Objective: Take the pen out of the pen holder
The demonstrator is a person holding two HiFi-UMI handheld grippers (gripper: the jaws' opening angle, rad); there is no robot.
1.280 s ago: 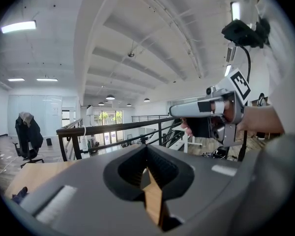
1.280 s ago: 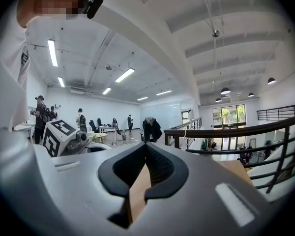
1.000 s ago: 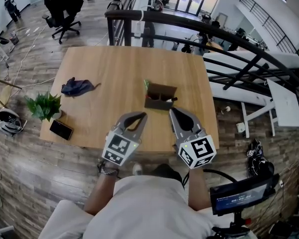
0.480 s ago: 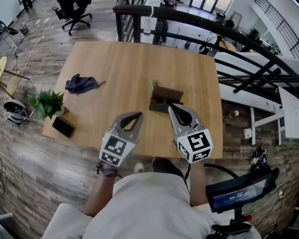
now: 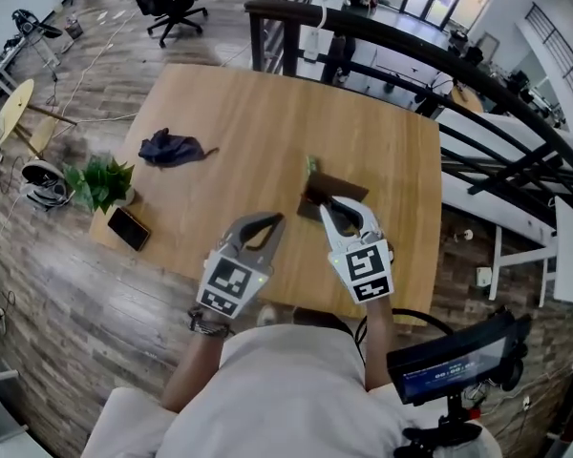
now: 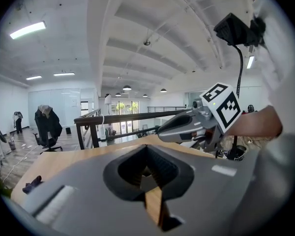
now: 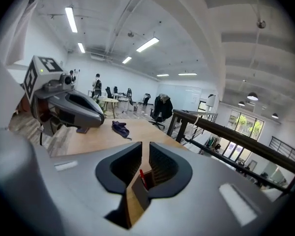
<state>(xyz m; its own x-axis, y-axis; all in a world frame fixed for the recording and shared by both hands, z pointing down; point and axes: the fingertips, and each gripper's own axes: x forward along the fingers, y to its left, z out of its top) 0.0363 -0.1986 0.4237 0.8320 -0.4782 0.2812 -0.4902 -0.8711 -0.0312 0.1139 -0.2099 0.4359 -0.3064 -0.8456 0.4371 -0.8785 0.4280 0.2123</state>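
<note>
1. Work surface: a rectangular light-wood table (image 5: 267, 113), seen from above in the head view.

2. Task item: the brown box-shaped pen holder (image 5: 327, 190) stands upright on the table, toward its near right part. The right gripper view shows a thin red pen (image 7: 142, 177) upright inside the holder (image 7: 137, 191), not lifted out. A small green object (image 5: 310, 165) sticks up at the holder's far left corner; what it is cannot be told.

3. Right gripper (image 5: 344, 206): its tips are at the near side of the holder, just over its rim. Its own view shows the 2 jaws a narrow slit apart (image 7: 145, 146), with pen and holder visible through the slit. The jaws are not closed on either.

4. Left gripper (image 5: 272, 220): held over the table's near edge, left of the holder and clear of it. Its own view shows the jaw tips brought together (image 6: 146, 149), nothing between them.

5. Other items on the table:
- a crumpled dark-blue cloth (image 5: 170, 148), far left;
- a small green potted plant (image 5: 100, 181), at the left edge;
- a flat black phone (image 5: 129, 228), just beside the plant at the near left corner.
</note>
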